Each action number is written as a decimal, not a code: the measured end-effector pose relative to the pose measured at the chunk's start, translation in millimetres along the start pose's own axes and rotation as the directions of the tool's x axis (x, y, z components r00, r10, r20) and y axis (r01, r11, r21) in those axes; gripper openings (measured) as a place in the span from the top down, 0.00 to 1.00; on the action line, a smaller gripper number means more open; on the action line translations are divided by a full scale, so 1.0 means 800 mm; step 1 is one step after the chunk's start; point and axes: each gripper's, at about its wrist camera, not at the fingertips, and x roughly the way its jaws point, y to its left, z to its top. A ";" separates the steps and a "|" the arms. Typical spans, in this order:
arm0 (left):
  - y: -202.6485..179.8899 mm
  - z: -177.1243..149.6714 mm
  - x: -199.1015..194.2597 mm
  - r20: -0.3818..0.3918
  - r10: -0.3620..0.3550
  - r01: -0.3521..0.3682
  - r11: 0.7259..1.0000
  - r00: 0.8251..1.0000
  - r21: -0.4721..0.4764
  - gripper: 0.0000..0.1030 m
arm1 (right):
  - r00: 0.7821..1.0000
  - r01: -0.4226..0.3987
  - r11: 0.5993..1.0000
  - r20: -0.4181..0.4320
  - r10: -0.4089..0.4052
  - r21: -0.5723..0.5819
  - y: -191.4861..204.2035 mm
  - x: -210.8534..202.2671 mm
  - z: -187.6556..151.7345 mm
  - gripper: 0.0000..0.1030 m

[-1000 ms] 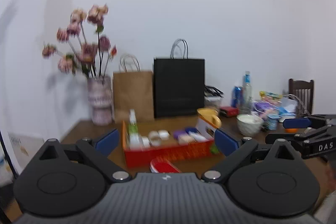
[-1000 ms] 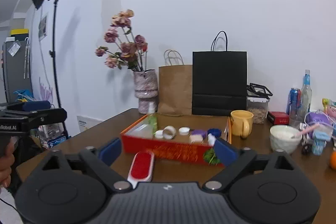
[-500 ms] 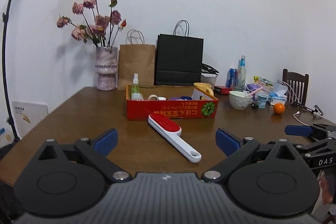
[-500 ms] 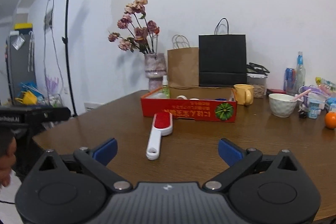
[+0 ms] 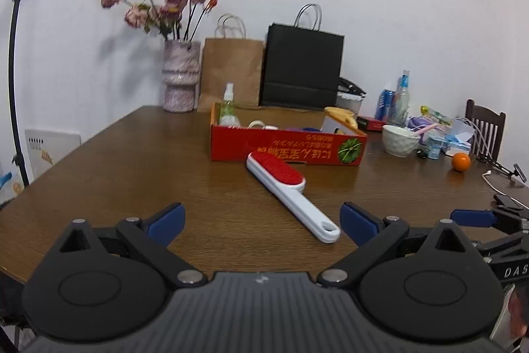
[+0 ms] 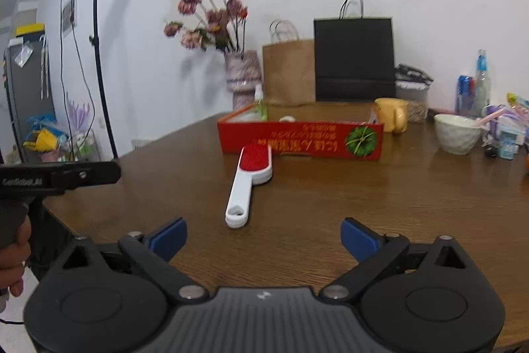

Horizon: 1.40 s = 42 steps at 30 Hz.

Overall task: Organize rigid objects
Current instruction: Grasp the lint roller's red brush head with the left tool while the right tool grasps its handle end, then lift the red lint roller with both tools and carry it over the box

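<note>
Both grippers have been brought down toward the table (image 5: pixel 132 161) since a second ago: the red box (image 5: pixel 287 148), then seen from above with its contents open to view, is now seen nearly side-on, and the lint brush (image 5: pixel 291 194) lies in full view on the table just in front of the box, its red head toward the box and its white handle toward the cameras. This is judged an approach to a first pick, with the brush not yet touched. The left gripper (image 5: pixel 261 217) is held with its jaws spread and nothing between them; the right gripper (image 6: pixel 263 235) has had its jaws just closing a little, yet they stand wide and empty. In the left view the orange (image 5: pixel 461 161), far right of the box, is shown whole, and the right gripper's tip at the right edge. Only in the right view are the light stand (image 6: pixel 96 55) left of the box and the person's hand (image 6: pixel 15 257) on the left gripper's grip shown.
</note>
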 end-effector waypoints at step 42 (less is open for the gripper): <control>0.051 0.057 0.291 -0.257 -0.108 0.080 0.990 0.960 -0.119 0.31 | 0.974 0.138 0.978 -0.199 -0.106 0.154 -0.164 0.256 0.092 0.77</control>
